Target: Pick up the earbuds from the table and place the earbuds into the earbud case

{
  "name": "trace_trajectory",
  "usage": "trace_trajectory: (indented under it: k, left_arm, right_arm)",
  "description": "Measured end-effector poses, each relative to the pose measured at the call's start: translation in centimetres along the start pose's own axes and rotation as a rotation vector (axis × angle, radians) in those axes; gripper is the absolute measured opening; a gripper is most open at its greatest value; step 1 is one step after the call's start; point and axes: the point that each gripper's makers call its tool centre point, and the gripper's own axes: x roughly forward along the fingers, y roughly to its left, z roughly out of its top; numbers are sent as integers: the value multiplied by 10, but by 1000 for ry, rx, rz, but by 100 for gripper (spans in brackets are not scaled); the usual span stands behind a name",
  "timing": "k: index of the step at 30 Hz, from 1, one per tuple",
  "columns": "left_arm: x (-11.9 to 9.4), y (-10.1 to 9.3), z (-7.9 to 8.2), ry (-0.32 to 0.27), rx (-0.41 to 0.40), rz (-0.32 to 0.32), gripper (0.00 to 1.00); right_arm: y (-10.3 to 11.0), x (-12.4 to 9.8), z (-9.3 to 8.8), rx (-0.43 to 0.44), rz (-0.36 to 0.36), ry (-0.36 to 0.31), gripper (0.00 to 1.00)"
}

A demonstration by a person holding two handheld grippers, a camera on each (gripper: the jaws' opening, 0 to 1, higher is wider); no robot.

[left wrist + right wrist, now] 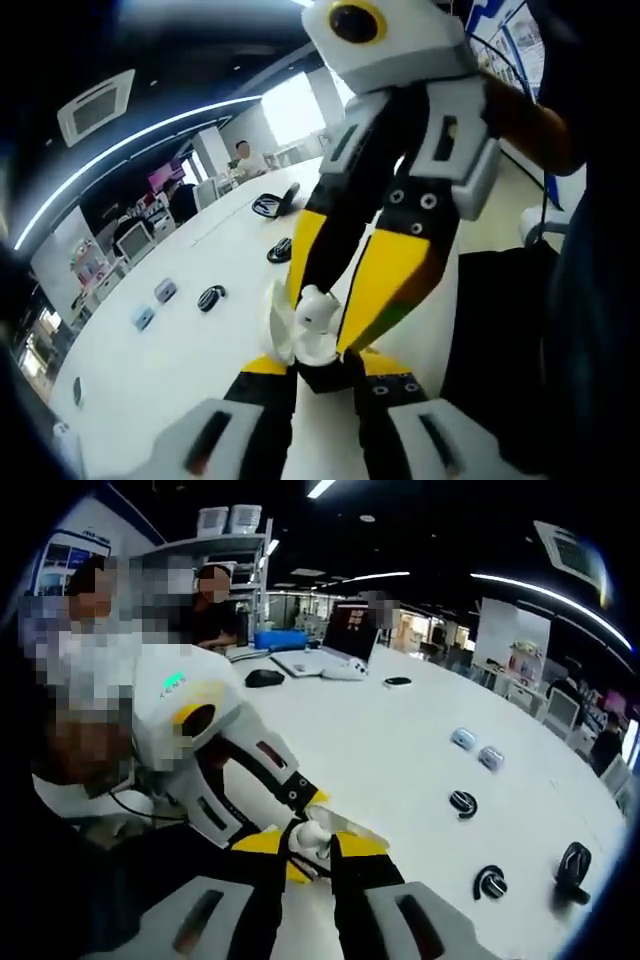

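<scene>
- Office space with ceiling strip lights surrounds a long white tabletop (400, 730); small dark and pale gadgets lie scattered well apart on it, and a laptop (335, 645) stands at the far end.
- My left tool (315, 375) looks clamped on the open white earbud case (295, 335), holding it up near the tabletop edge.
- My right tool (335, 300) comes in from above with a white earbud (318, 308) pinched between its yellow tips, touching or just over the case; from the right gripper view the earbud (308, 835) sits right at my fingertips.
- I judge the seating step is in hand: I should line the stem with its socket, press gently, and open only once it sits flush.
- Keeping the case level matters; a tilt could let the bud slip out.
</scene>
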Motion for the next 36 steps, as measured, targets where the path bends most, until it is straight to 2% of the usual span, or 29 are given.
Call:
trace_trajectory:
  k: [10, 18, 20, 36]
  left_arm:
    - [0, 0, 0, -4, 6, 8, 25]
    - [0, 0, 1, -6, 25, 11, 25]
    - [0, 0, 1, -9, 22, 7, 25]
    - [1, -1, 0, -17, 9, 2, 25]
  right_arm:
    - [0, 1, 1, 29, -111, -76, 17]
    - [-2, 1, 0, 51, -139, -95, 18]
    - [-7, 0, 0, 33, -170, -100, 18]
    - [-10, -6, 6, 56, -162, -139, 18]
